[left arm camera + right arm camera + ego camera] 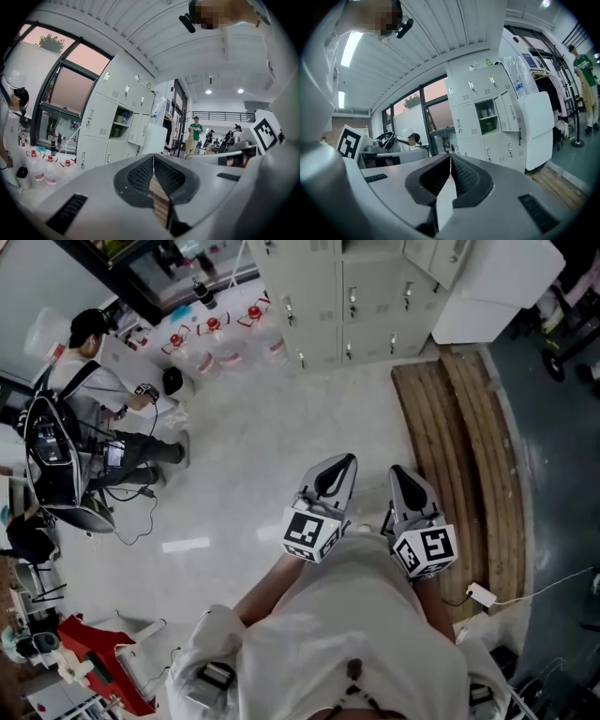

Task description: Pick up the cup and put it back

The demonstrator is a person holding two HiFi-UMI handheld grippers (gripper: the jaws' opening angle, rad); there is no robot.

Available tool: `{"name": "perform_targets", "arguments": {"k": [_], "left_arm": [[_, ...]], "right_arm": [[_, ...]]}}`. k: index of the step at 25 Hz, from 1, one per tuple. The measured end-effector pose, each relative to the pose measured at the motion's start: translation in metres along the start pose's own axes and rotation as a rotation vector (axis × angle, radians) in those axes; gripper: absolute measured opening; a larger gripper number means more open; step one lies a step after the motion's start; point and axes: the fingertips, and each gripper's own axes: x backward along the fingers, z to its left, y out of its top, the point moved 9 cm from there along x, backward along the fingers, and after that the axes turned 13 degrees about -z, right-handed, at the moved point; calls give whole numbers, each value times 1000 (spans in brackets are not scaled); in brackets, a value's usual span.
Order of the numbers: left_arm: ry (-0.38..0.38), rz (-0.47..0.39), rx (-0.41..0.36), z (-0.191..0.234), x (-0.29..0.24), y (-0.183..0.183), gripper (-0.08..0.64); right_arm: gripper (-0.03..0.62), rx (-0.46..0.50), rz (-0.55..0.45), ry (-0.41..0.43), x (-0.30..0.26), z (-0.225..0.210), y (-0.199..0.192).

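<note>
At the bottom centre of the head view, the left tool (pixel 343 461) and the right tool (pixel 397 471) were held side by side above the floor (pixel 262 427). Both had their jaws fully together and held nothing. No cup showed in any view. Farther, at the upper left, bottles (pixel 214 326) stood near another person (pixel 86 381). If a tool came to a cup with its jaws together like this, it would probably knock the cup over.

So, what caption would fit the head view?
Left gripper and right gripper, both shut and empty, held over a pale floor.
</note>
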Motion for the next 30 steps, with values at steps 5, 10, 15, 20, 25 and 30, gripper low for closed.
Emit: {"name": "perform_targets", "arguments": {"k": [5,10,15,20,25,30], "left_arm": [[-29,-4,8,46,-25,11,9],[-35,-8,9,104,-39,24,9],[-65,3,12,140,-53,29,9],[-85,17,25,159,-61,27,9],[-94,33,36,174,-81,21,9],[-93,39,31,186,-114,16,9]], "right_arm": [[26,-2,-8,-14,-51,4,0],[28,14,-4,-21,-102,19,-2],[28,13,22,-74,-127,26,-8],[28,11,28,-118,-143,22,-13],[28,16,20,-146,-163,8,-12],[28,-7,24,-166,-181,-20,-14]]}}
